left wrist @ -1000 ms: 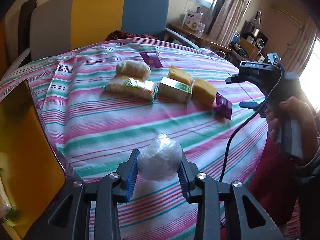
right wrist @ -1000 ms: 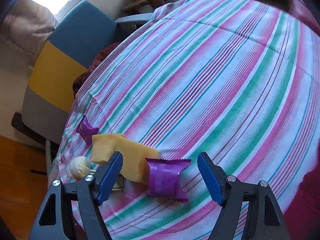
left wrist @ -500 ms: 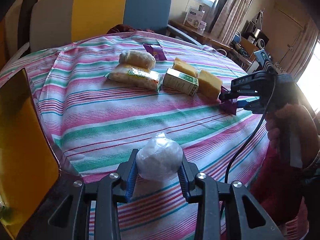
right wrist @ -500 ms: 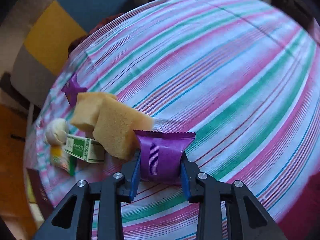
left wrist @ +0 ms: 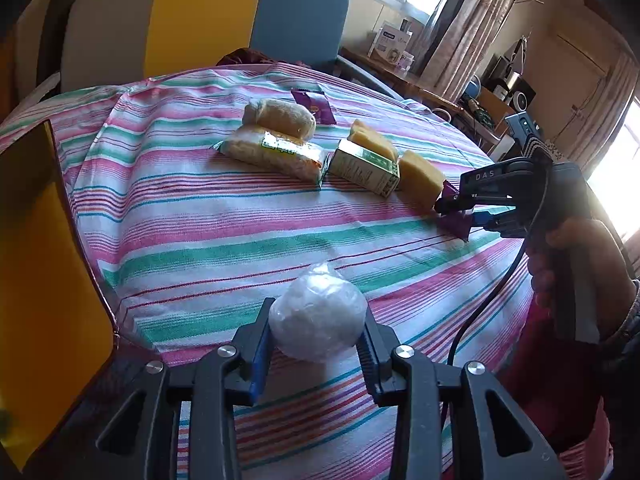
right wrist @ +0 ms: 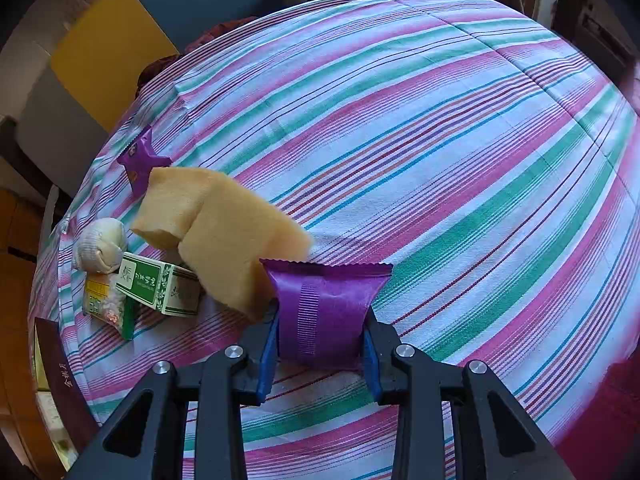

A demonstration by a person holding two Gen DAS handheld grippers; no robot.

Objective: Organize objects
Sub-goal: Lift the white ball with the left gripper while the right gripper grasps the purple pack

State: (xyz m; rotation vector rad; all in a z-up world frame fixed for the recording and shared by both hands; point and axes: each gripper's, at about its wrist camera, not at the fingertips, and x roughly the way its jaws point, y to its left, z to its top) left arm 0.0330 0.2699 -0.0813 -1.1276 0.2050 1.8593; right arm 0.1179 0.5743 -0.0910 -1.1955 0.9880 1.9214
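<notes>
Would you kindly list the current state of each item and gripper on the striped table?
Left gripper: shut on the white wrapped ball.
Right gripper: shut on the purple packet.
Second purple packet: lying flat.
Green box: on its side.
Two yellow sponges: touching each other.
Noodle packet: sealed, flat.

Purple snack packets: two – one (right wrist: 324,308) at 6 o'clock, other (right wrist: 140,158) at 10 o'clock. 
Yellow sponges: two (right wrist: 240,236), (right wrist: 168,204). 
Green-white carton: one (right wrist: 160,288). 
Noodle packet: one (left wrist: 272,154). 
Bread roll: one (left wrist: 280,118). 
White wrapped ball: one (left wrist: 318,320).
</notes>
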